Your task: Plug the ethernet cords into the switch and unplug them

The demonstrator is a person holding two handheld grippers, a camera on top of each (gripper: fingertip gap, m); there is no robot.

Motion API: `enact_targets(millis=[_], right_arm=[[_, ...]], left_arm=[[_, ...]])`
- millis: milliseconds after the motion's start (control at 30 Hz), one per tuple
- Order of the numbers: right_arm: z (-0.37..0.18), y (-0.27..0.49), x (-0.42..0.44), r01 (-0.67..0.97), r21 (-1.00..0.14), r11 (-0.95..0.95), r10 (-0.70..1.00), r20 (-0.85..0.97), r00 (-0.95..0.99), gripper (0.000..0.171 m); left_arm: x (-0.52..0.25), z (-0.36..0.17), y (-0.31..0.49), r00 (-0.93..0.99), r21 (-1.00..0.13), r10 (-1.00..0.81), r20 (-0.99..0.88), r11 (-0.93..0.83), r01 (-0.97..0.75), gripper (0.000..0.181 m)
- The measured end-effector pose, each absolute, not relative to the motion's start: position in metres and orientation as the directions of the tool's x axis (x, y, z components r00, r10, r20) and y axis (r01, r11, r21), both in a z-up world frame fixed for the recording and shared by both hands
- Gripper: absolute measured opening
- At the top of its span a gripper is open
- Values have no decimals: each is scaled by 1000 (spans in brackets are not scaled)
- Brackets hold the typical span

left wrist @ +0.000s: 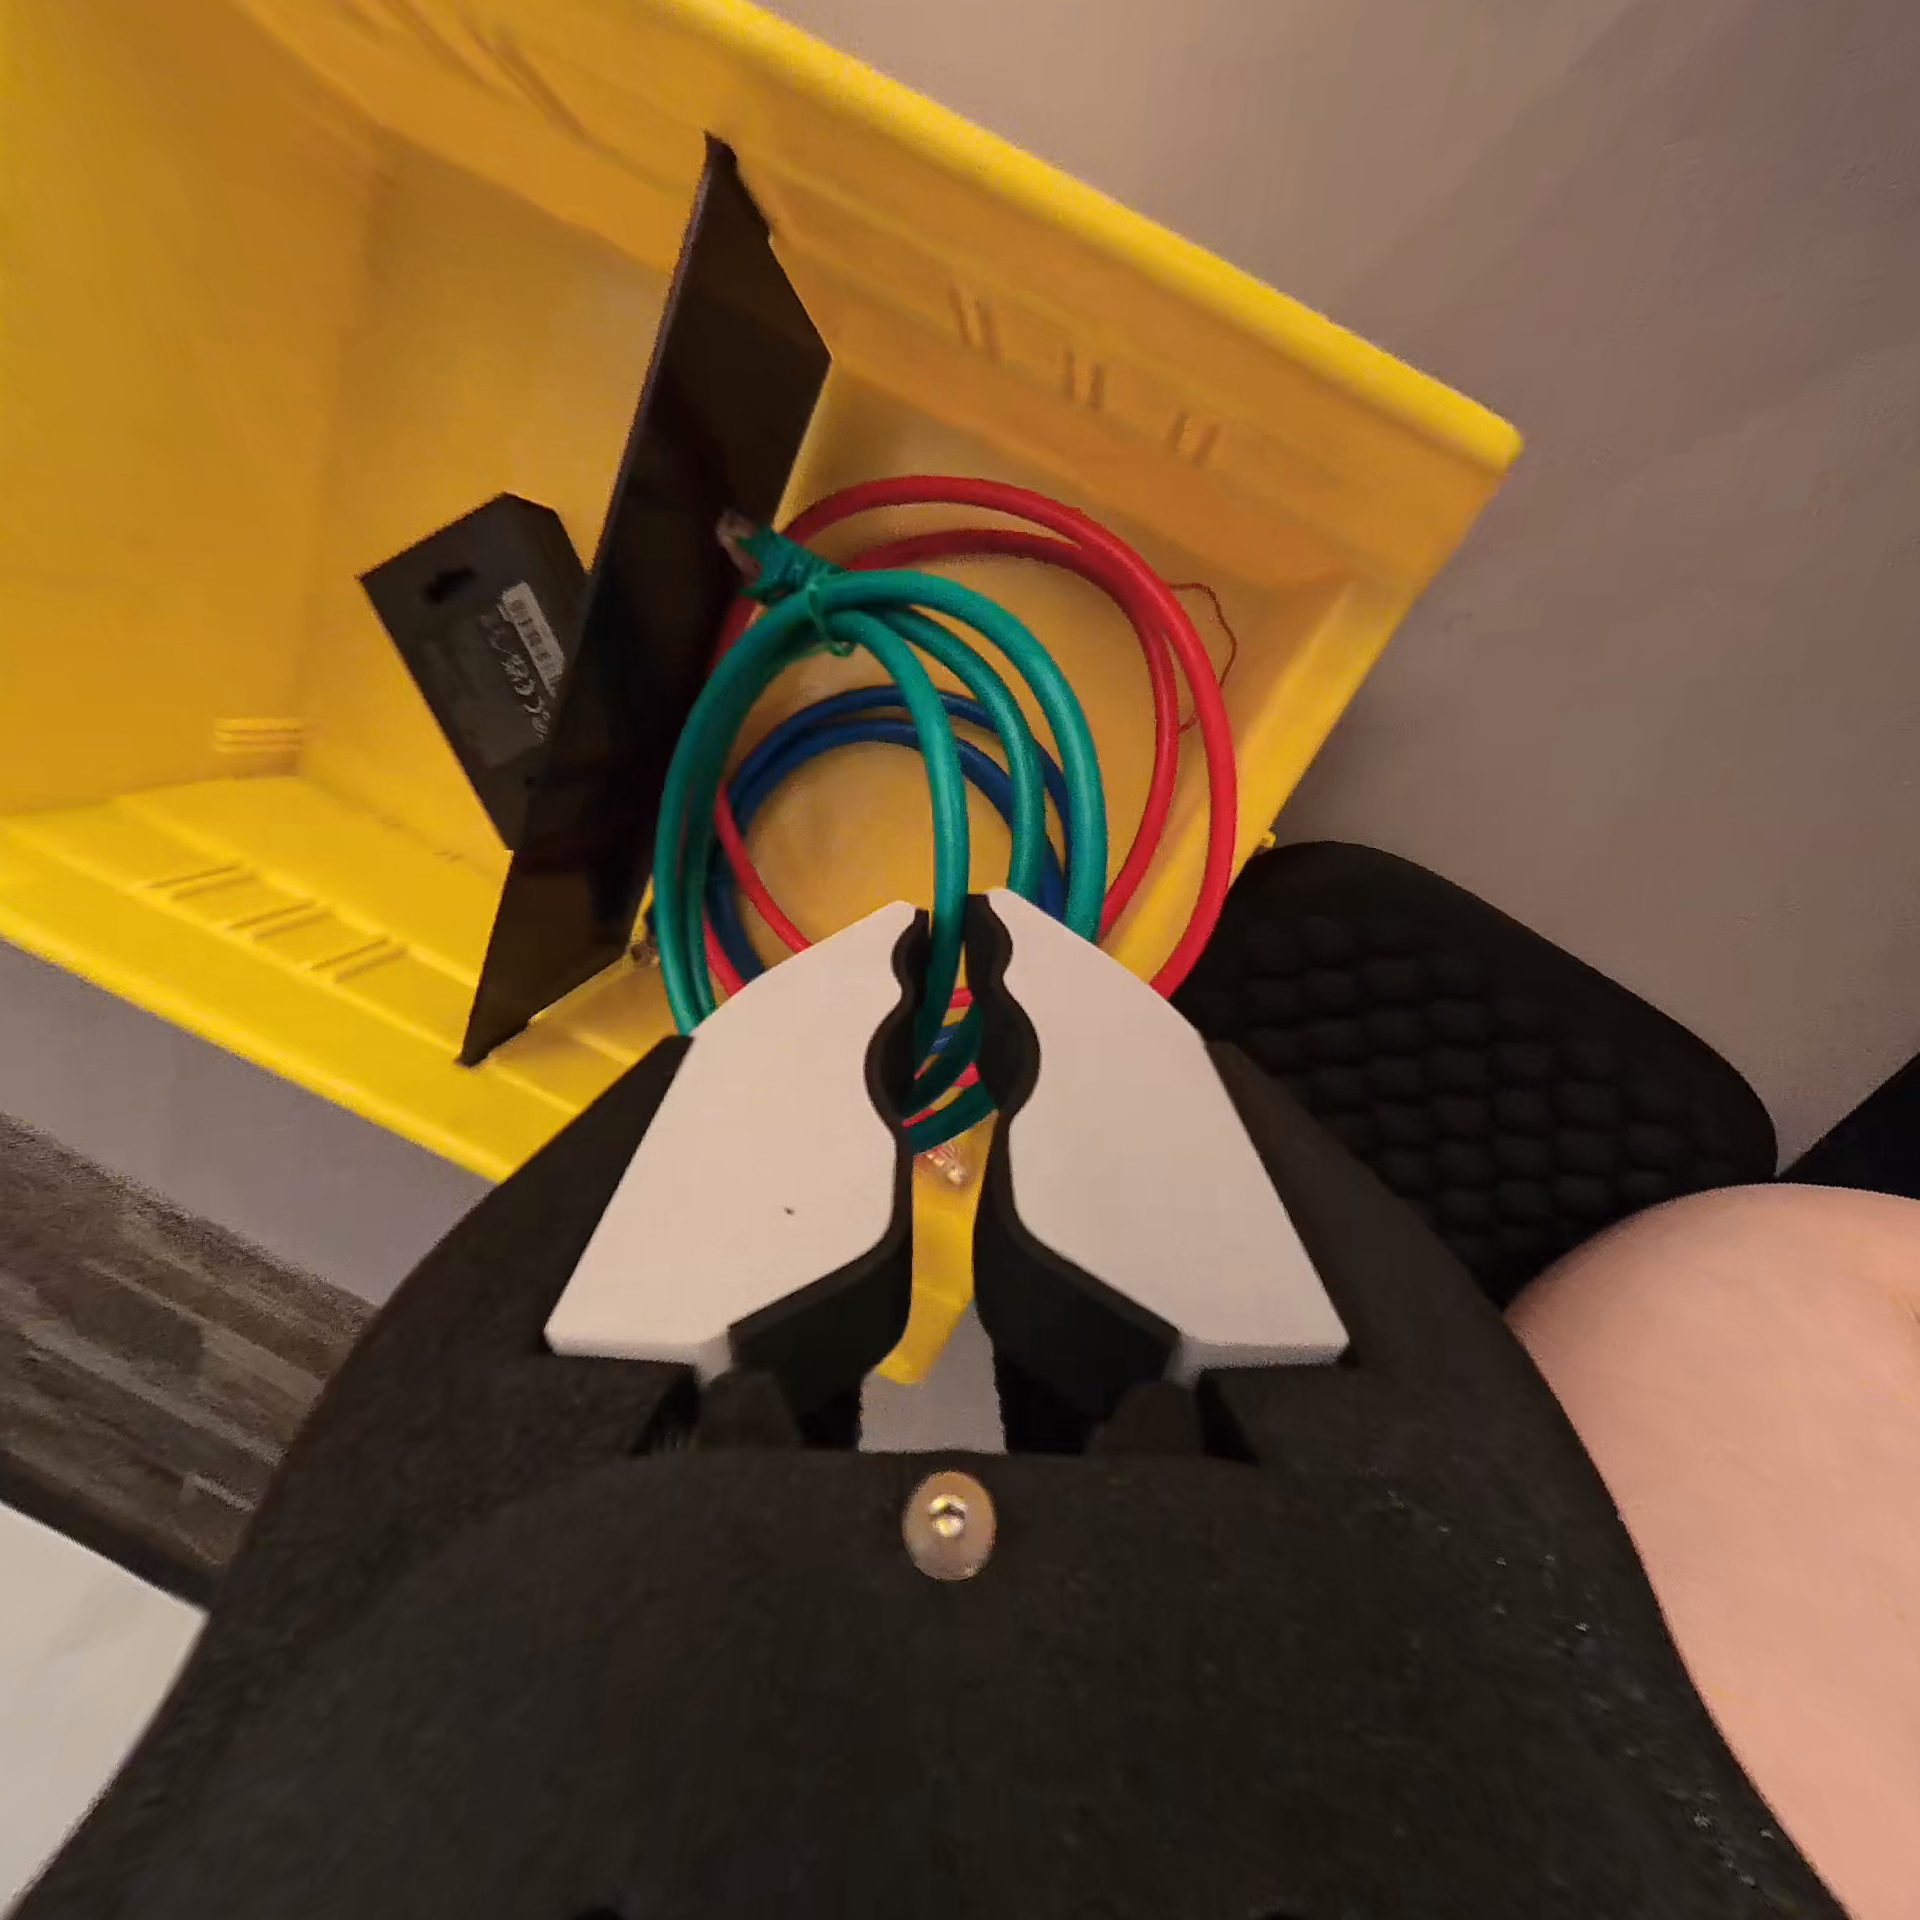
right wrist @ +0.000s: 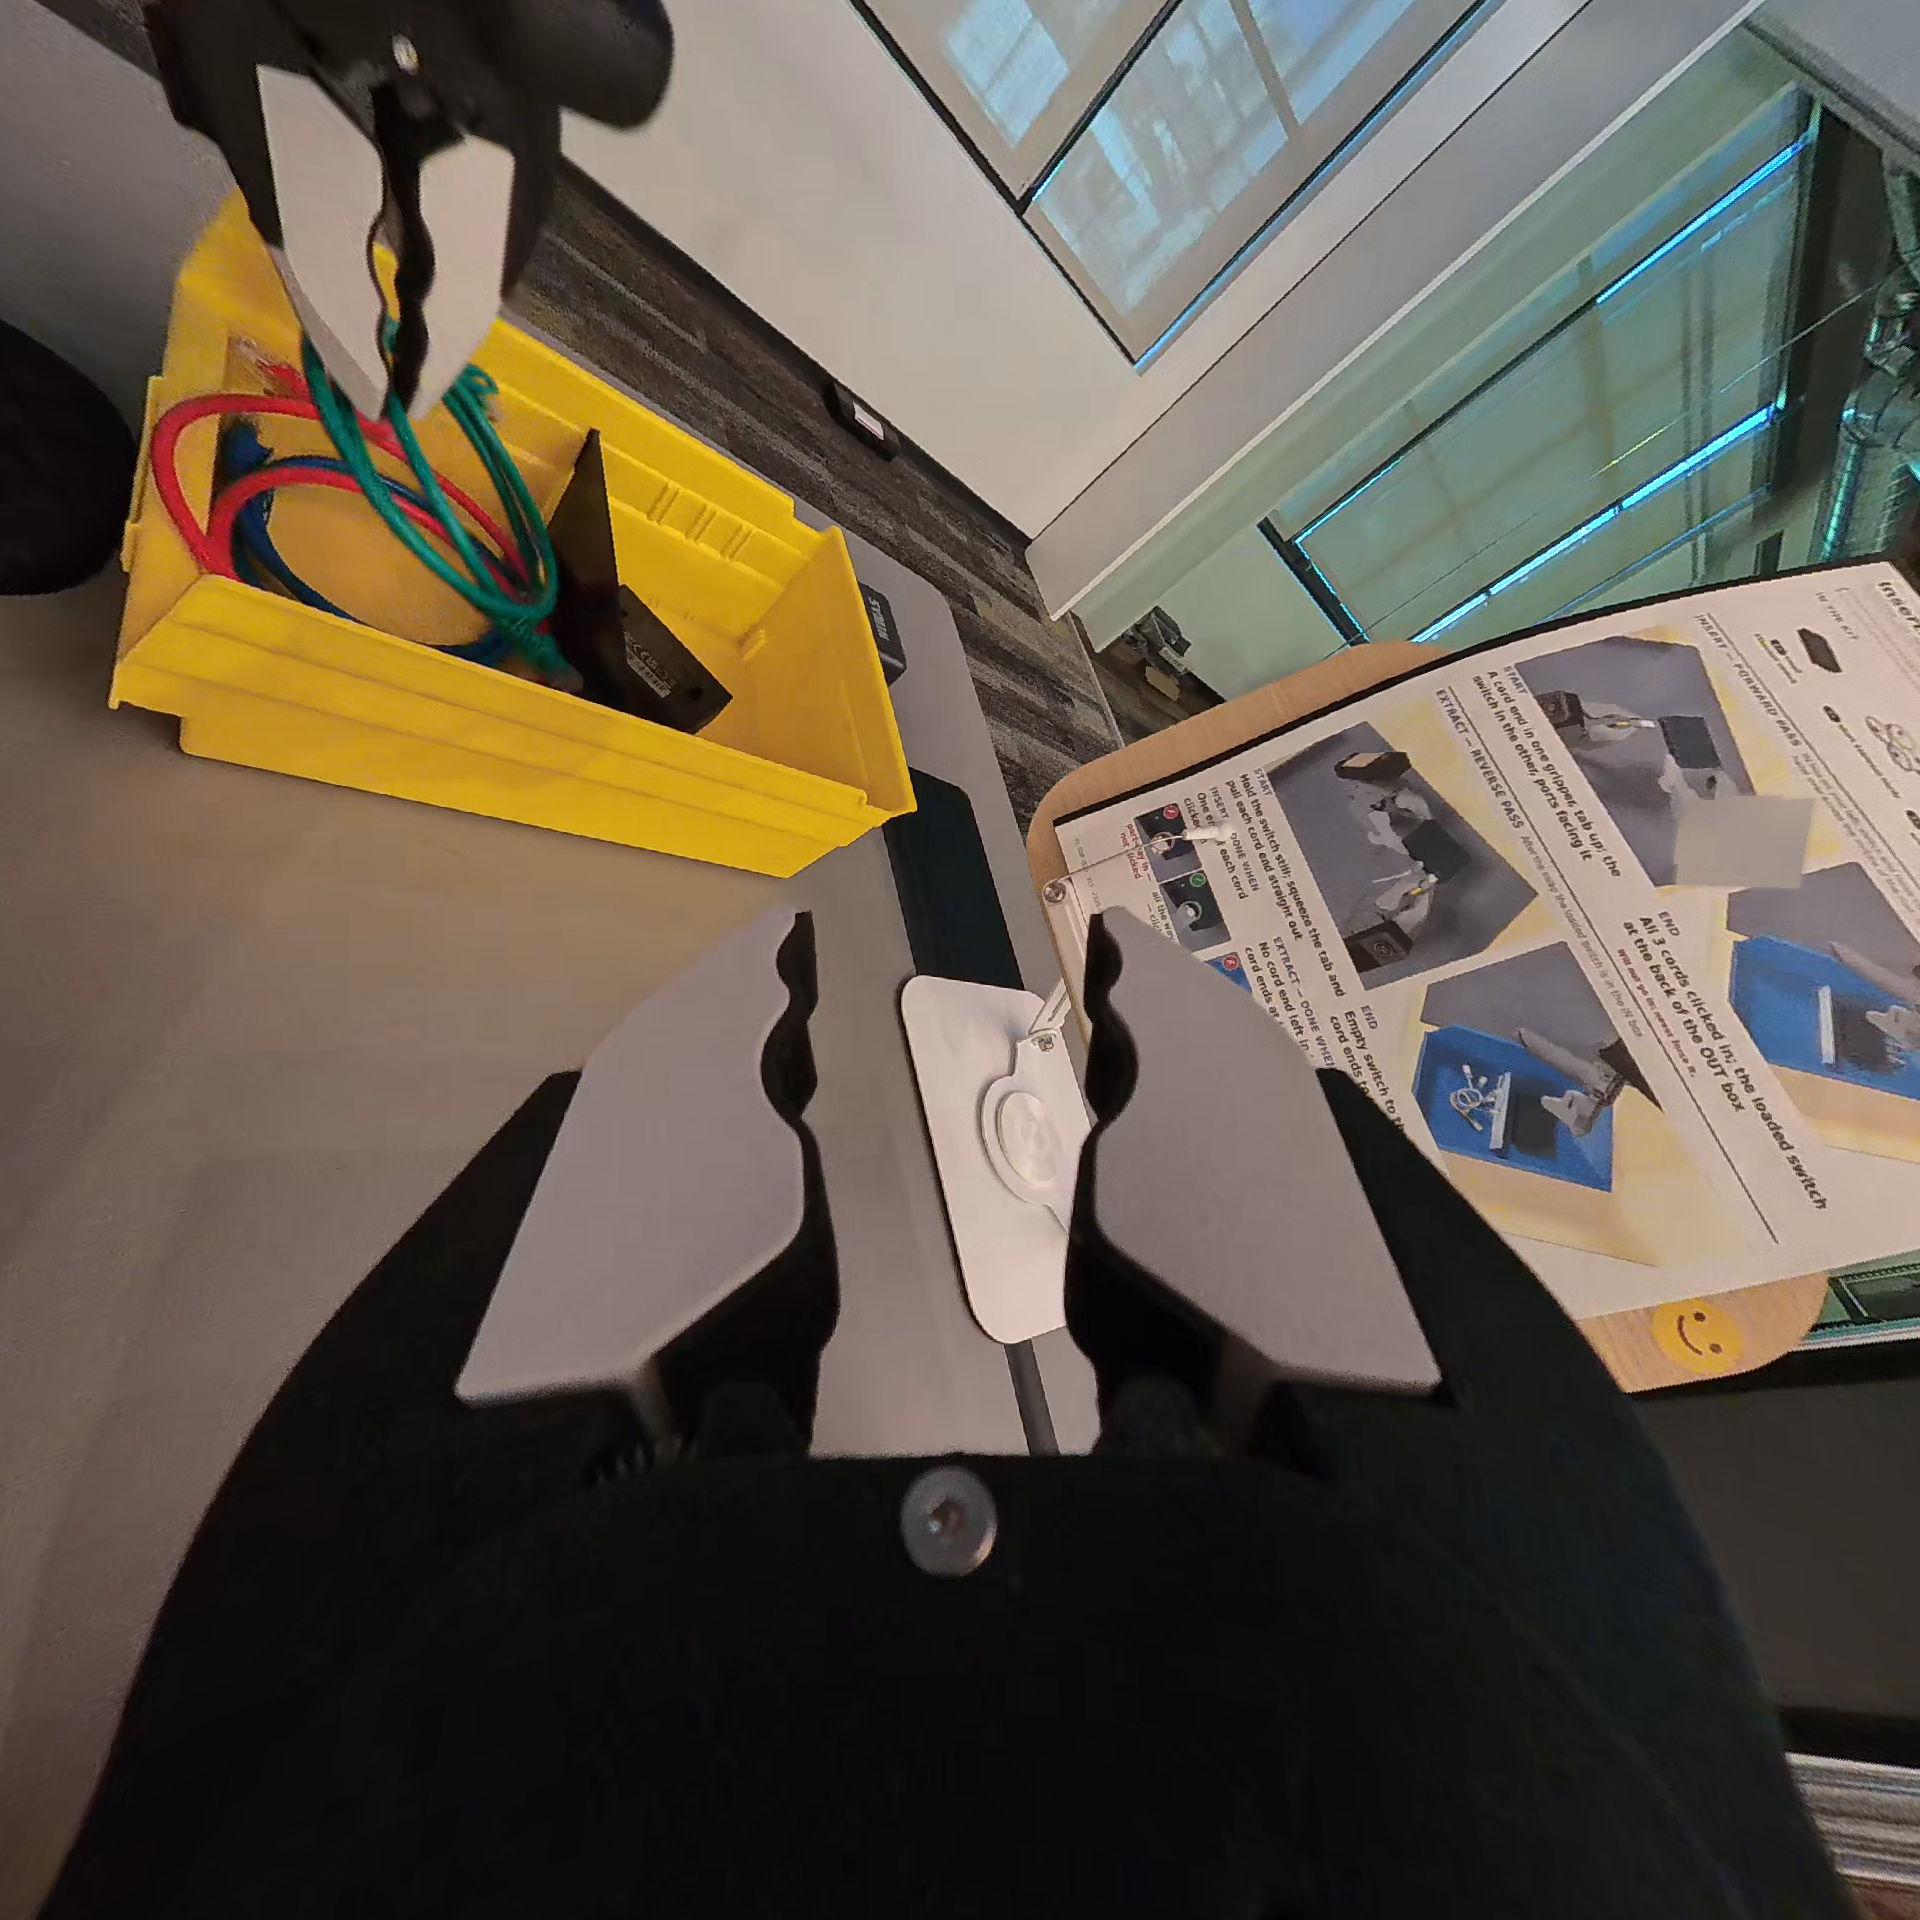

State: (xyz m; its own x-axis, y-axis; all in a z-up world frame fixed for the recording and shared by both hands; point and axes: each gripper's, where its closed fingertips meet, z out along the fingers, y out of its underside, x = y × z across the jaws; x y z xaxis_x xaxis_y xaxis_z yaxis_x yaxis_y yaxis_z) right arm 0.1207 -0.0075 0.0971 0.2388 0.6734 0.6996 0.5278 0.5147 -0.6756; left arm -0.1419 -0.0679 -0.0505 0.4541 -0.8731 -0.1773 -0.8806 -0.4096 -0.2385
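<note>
A yellow bin [left wrist: 312, 520] holds a black divider [left wrist: 665, 623]. On one side lies the black switch [left wrist: 478, 634]. On the other side lie coiled green [left wrist: 1049, 748], red [left wrist: 1205, 727] and blue [left wrist: 883, 717] ethernet cords. My left gripper [left wrist: 951, 914] is shut on the green cord's loop, above the cord side of the bin. In the right wrist view the bin [right wrist: 499, 738], switch [right wrist: 665, 686] and left gripper [right wrist: 400, 384] show at upper left. My right gripper [right wrist: 945, 935] is open and empty over the grey table, apart from the bin.
A white tag [right wrist: 987, 1143] lies on the table [right wrist: 312, 1039] edge between the right gripper's fingers. A wooden board with an instruction sheet [right wrist: 1558, 935] stands at the right. A black mesh chair [left wrist: 1455, 1039] sits beside the bin. Windows are beyond. The tips of one gripper are about 30 cm away from the tips of the other. My left tips are roughly 15 cm from the black switch [left wrist: 478, 634]. Look for it in the right wrist view [right wrist: 675, 672] too.
</note>
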Motion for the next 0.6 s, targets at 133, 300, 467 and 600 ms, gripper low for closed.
enact_targets(millis=[133,300,467,600], right_arm=[[95,-8,121,530,-677,510,681,695,232,51],[85,-8,114,555,-657,511,688,699,194,51],[89,-6,120,573,-638,515,662,720,207,51],[103,0,144,581,-647,493,631,726,274,51]], left_arm=[[-146,-37,-83,468,-253,-861,-200,-416,-874,6],[-138,-11,-86,461,-375,-851,-253,-353,-857,6],[-85,48,-73,422,-594,-807,-413,-112,-797,6],[-2,72,-74,386,-716,-833,-397,17,-698,6]])
